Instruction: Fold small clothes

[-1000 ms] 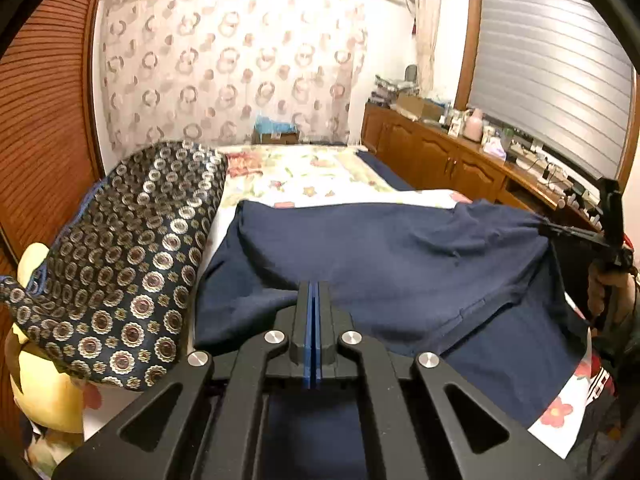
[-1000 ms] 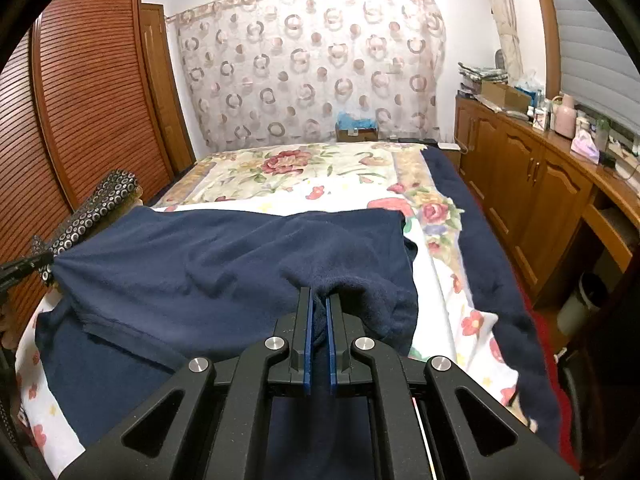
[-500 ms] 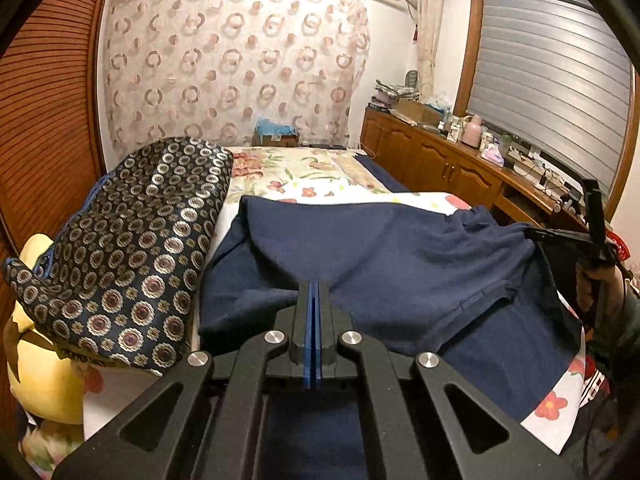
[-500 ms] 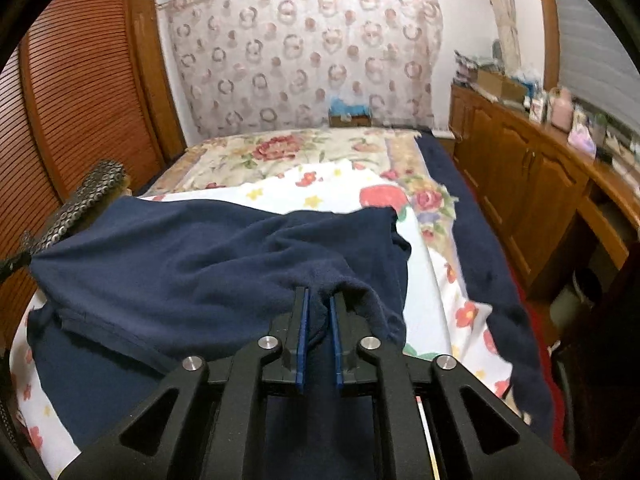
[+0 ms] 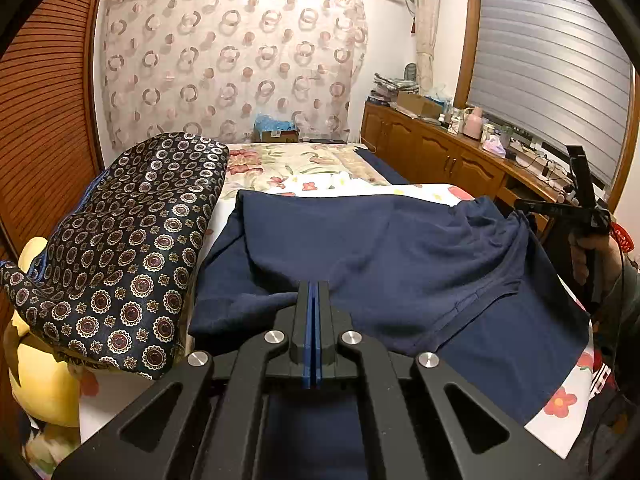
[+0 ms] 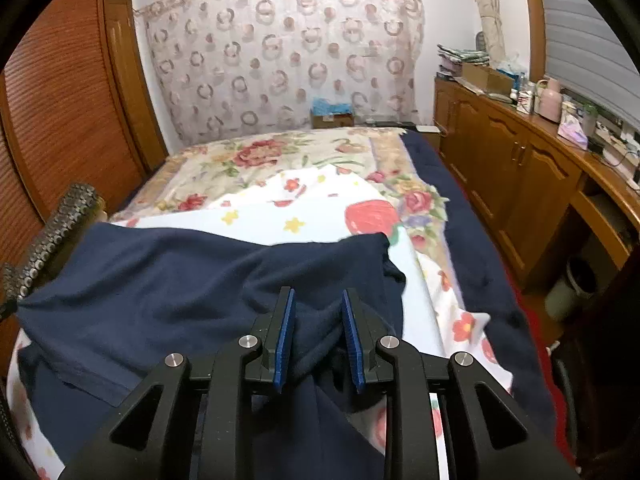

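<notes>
Navy garment (image 5: 400,248) is pinched by the closed left claw (image 5: 313,292), a patterned cushion (image 5: 120,240) lying to its left. Cloth is bunched between the parted jaws of the right claw (image 6: 318,308), its near edge hidden.

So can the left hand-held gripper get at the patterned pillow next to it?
Probably, but not right away. The patterned pillow lies close on its left with nothing between them, yet the left hand-held gripper is shut on the navy garment and would have to let go first.
</notes>
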`<state>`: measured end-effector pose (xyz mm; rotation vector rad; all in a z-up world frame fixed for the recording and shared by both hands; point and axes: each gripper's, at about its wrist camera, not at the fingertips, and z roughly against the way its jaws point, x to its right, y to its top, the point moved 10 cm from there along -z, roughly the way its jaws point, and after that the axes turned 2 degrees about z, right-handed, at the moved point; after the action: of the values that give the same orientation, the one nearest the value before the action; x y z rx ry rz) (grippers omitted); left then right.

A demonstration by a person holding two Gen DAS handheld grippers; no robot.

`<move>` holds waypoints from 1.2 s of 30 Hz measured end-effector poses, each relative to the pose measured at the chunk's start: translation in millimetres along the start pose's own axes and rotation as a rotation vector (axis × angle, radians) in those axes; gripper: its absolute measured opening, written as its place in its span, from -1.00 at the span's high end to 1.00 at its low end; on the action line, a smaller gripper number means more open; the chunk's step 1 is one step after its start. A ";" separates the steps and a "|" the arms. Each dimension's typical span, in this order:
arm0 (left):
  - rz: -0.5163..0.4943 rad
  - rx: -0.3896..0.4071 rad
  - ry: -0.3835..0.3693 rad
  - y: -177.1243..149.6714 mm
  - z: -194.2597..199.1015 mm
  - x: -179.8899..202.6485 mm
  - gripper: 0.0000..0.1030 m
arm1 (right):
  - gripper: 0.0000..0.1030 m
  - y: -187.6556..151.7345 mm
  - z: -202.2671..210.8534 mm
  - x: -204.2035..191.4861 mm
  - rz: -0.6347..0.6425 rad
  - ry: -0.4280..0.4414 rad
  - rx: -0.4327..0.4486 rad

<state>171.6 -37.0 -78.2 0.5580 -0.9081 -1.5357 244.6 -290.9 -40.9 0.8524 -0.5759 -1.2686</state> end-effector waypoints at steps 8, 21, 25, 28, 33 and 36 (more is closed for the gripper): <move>0.014 0.028 -0.002 6.3 8.4 -3.7 0.97 | 1.00 4.8 31.2 -12.5 0.069 0.026 0.102; 0.009 0.047 -0.004 10.4 18.6 -5.6 0.97 | 0.39 -41.9 67.9 -5.2 0.058 0.024 0.078; 0.010 0.038 -0.001 7.7 16.3 -5.8 0.97 | 0.10 -68.7 52.7 -16.8 0.032 0.072 0.028; 0.011 0.036 0.001 7.3 16.0 -5.6 0.97 | 0.09 -79.4 39.3 -23.4 0.006 0.110 -0.014; 0.014 0.037 0.000 7.0 16.1 -6.4 0.97 | -0.02 -85.8 13.9 -25.6 -0.018 0.129 -0.085; 0.009 0.033 0.003 6.9 15.4 -6.4 0.97 | -0.02 -73.8 3.4 -12.7 -0.056 0.105 -0.094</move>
<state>164.8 -27.1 -64.7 0.5795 -0.9340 -1.5137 196.3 -284.4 -97.9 0.8562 -0.4085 -1.2839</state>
